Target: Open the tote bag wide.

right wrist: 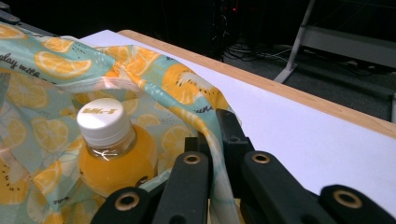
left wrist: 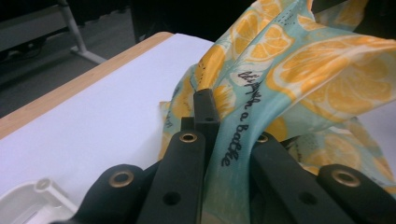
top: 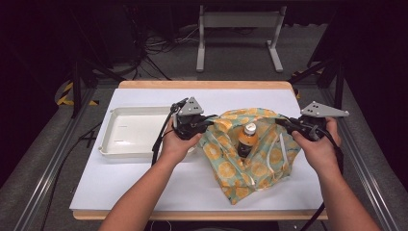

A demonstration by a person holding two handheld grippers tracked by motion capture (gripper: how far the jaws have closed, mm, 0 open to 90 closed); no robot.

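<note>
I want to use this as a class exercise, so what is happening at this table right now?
A person holds a gripper in each hand. The left gripper and right gripper each clamp an opposite edge of an orange-slice patterned bag, holding it open. A bottle of orange drink stands upright inside the bag. A white tray sits empty to the left.

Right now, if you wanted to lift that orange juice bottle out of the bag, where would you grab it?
Probably by the neck just under the white cap, coming straight down: the bottle stands upright and the bag wraps its lower body.
</note>
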